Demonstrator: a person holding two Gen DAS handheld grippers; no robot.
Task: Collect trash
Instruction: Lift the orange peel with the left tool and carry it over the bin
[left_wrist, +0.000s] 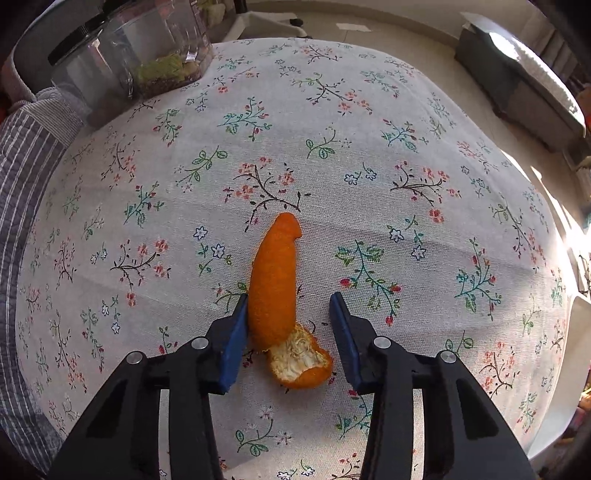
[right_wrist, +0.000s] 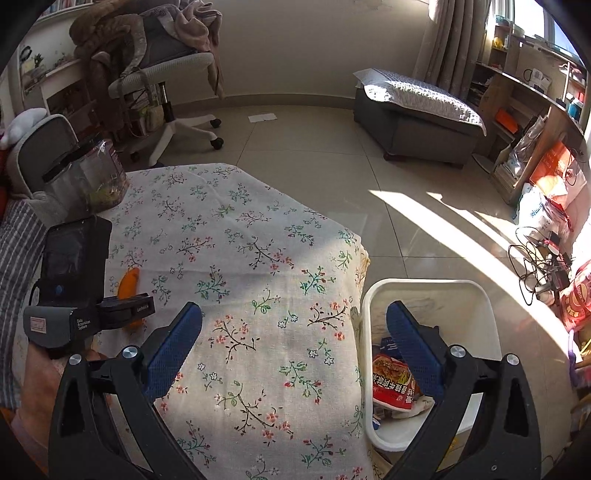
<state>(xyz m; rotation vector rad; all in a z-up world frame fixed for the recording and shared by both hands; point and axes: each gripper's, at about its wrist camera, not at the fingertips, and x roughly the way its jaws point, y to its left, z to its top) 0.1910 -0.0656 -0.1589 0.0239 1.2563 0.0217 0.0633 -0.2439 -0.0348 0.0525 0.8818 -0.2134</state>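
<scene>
While only the right wrist view shows one white bin (right_wrist: 430, 291) under the released right gripper (right_wrist: 293, 323), the left view shows one orange peel (left_wrist: 275, 291) lying between the spread fingers of the left gripper (left_wrist: 288, 301), touching its left finger (left_wrist: 236, 332).

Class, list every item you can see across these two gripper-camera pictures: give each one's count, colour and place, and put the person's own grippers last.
Curled orange citrus peel: one, orange with pale pith, on the tablecloth between the left gripper's fingers.
Floral cotton tablecloth: one, white with small flowers, covering the table.
Clear plastic jar with black lid: one, at the table's far left corner.
White plastic waste bin: one, on the floor beside the table.
Red printed food wrapper: one, inside the bin.
Grey office chair: one, by the far wall.
Grey upholstered footstool: one, near the curtain.
Left gripper: black with blue pads, open around the peel.
Right gripper: open, empty.
</scene>
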